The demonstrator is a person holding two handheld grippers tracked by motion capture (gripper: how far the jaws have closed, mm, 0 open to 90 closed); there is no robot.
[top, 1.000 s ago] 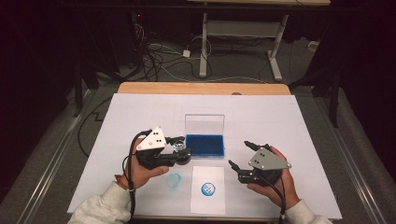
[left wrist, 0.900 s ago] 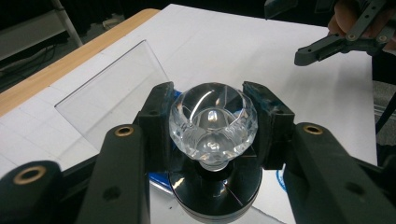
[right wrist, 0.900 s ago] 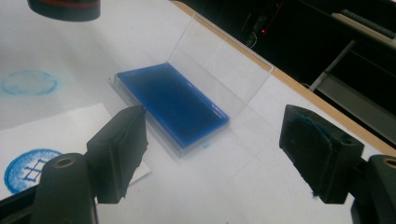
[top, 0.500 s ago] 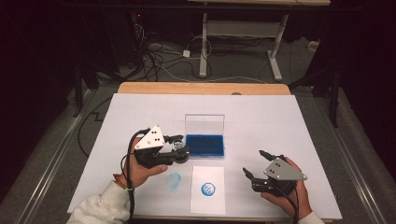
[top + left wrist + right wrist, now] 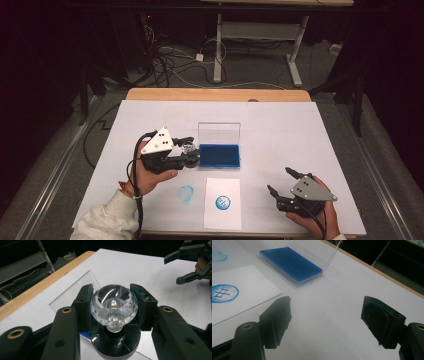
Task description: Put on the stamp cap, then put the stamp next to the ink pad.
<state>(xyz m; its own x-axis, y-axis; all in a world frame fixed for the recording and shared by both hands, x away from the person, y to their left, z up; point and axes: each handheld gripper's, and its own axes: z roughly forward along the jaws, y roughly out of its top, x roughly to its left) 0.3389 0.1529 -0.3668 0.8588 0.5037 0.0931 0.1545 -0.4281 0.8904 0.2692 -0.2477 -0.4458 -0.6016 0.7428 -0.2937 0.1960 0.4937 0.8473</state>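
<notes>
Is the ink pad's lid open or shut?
Open. The clear lid stands up from the back edge of the ink pad, leaving the blue surface bare; the right gripper view shows the same.

Overhead forward-down; two close gripper-mounted views

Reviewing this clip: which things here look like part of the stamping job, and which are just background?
Part of the job:
- left gripper, shut on the stamp
- blue ink pad, lid open
- paper sheet with a blue stamp print
- right gripper, open and empty

Just lying about:
- blue smudge on the table cover
- cables on the floor
- desk frame behind
</notes>
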